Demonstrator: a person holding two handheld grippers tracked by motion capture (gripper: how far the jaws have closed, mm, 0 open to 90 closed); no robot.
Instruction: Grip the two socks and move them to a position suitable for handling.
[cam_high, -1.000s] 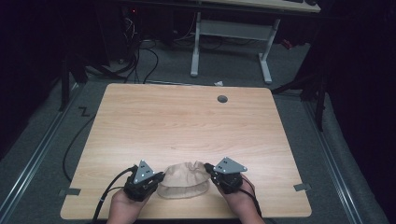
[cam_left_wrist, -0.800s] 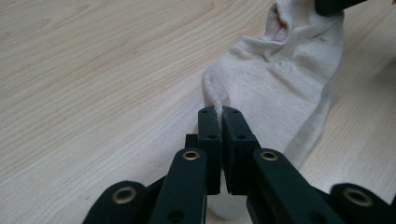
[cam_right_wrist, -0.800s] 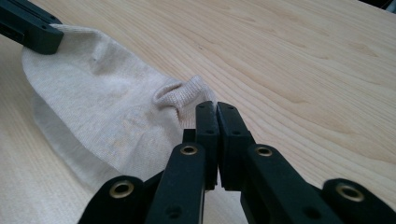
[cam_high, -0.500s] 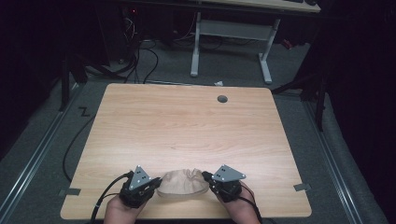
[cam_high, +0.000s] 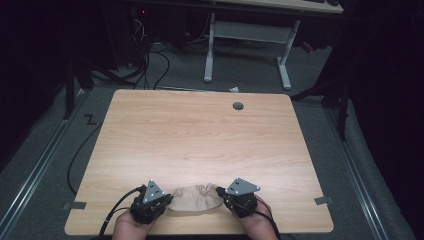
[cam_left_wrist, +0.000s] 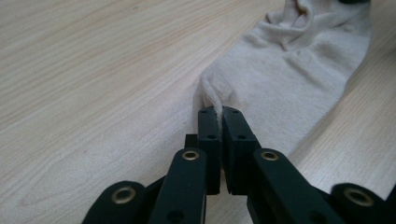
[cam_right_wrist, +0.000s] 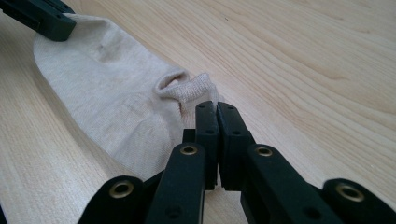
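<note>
A beige sock (cam_high: 195, 198) lies flat near the front edge of the wooden table (cam_high: 200, 135), stretched between my two grippers. My left gripper (cam_high: 167, 201) is shut on a pinch of fabric at the sock's left end; in the left gripper view the sock (cam_left_wrist: 289, 70) runs away from the left gripper (cam_left_wrist: 219, 111), whose jaws press together on that fold. My right gripper (cam_high: 222, 197) is shut on the sock's ribbed edge; in the right gripper view that gripper (cam_right_wrist: 215, 105) pinches the rolled edge of the sock (cam_right_wrist: 112, 93). The left gripper's jaw tips (cam_right_wrist: 44, 16) hold the far end.
A round grommet hole (cam_high: 238, 106) sits near the table's far edge. Behind the table stand a white desk frame (cam_high: 247, 40) and loose cables (cam_high: 150, 60) on the grey floor. Tape marks (cam_high: 323, 200) lie at the table's front corners.
Both grippers have drawn back toward the table's front edge with the sock between them, and the sock now lies flatter and more stretched out.
</note>
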